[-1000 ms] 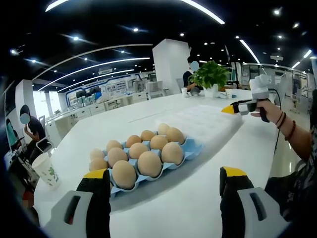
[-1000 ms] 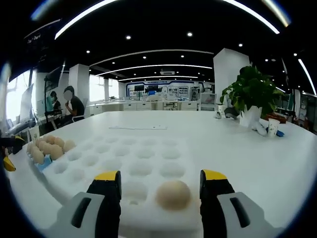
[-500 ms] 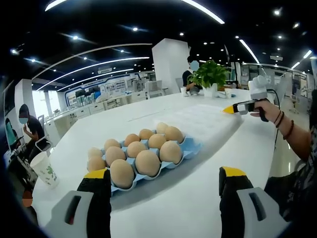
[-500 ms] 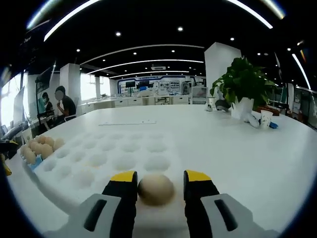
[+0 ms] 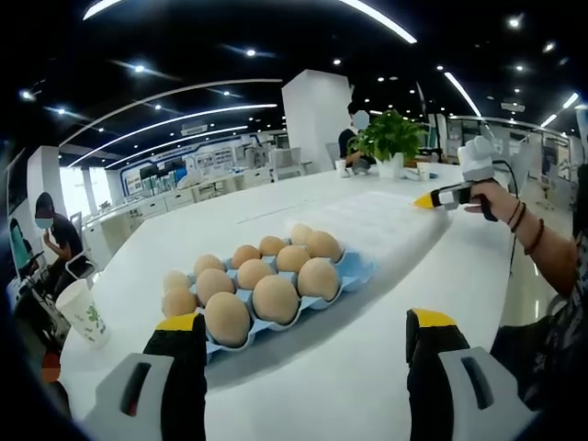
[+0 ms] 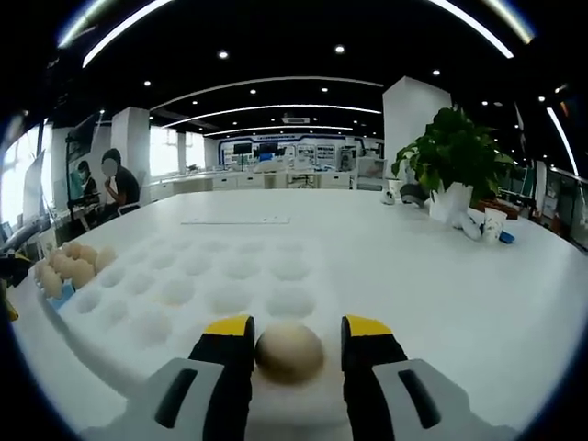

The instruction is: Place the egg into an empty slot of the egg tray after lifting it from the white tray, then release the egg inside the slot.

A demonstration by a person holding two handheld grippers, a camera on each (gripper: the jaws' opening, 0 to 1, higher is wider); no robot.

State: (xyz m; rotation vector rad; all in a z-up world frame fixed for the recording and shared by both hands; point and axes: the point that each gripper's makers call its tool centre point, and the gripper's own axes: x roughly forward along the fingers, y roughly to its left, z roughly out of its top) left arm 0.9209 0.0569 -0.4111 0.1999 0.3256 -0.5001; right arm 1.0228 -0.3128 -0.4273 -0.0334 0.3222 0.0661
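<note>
Clamping my right gripper [image 6: 289,342] on the egg [image 6: 289,352], I'm holding it between the jaws over the near edge of the white tray [image 6: 197,294]. My left gripper [image 5: 303,344] is hovering with jaws wide apart, gripping nothing. Ahead of them the blue egg tray [image 5: 354,272] is sitting on the desk [image 5: 303,386], loaded with eggs, the white tray just beyond it.
</note>
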